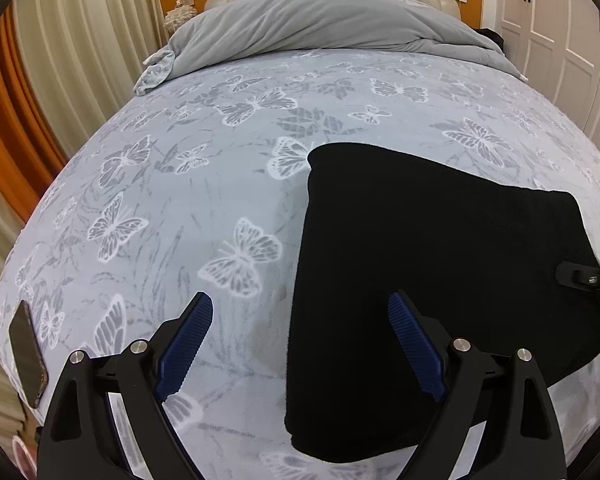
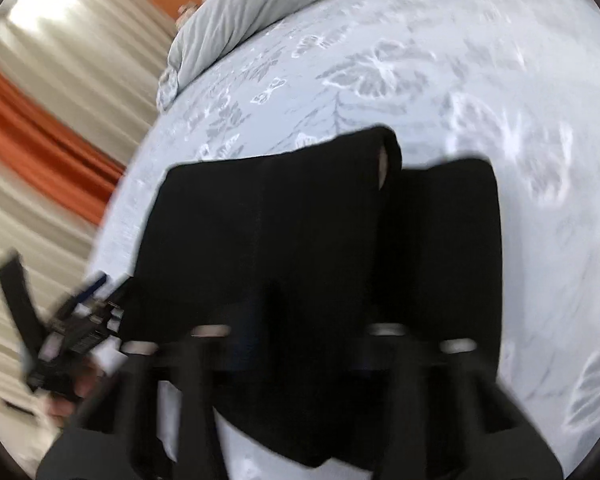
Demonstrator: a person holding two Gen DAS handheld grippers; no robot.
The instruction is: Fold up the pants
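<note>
Both tools are hovering over the bed point(image 1: 220, 168): left tool point(image 1: 300, 344) gaping empty beside the folded black pants point(image 1: 440, 264), right tool's point(image 2: 300, 336) grip unreadable through blur.

My left gripper point(image 1: 300, 344) is wide open, blue pads point(image 1: 186, 344) spread apart and pointing forward with nothing between them. My right gripper point(image 2: 300, 336) is motion-blurred, honestly can't tell how its jaws stand.
</note>
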